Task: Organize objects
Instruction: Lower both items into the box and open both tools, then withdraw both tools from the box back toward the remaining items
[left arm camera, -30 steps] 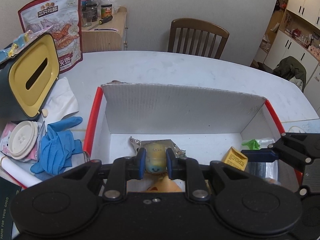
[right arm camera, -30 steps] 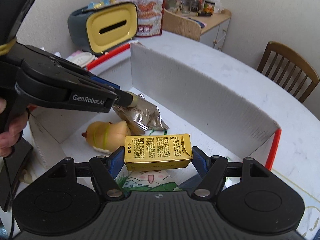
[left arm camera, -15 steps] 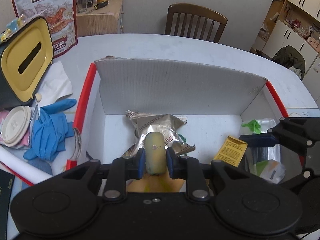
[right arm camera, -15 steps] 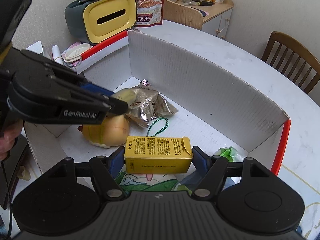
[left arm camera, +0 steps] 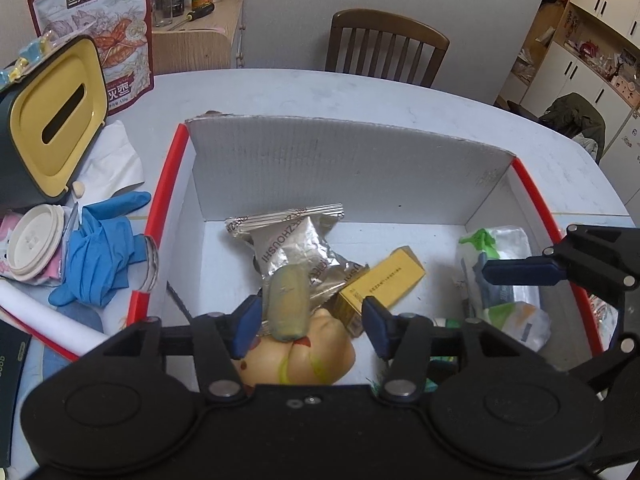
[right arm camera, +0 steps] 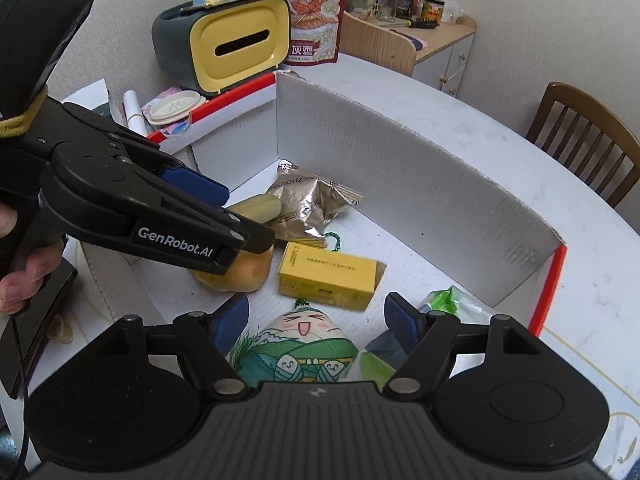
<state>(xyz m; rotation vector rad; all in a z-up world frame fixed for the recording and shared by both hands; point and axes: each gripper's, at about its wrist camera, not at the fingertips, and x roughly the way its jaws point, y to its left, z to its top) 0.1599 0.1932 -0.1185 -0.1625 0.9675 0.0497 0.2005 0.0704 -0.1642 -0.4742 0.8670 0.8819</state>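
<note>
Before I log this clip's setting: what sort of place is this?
Most likely a home dining room: a white dining table with a wooden chair, wall cabinets, and household clutter such as a tissue box and a snack bag.

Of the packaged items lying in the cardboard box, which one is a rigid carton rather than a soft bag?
The yellow carton, lying flat mid-box with sharp edges. The silver foil snack bag behind it is crinkled, and the green-and-white plastic pack is soft.
</note>
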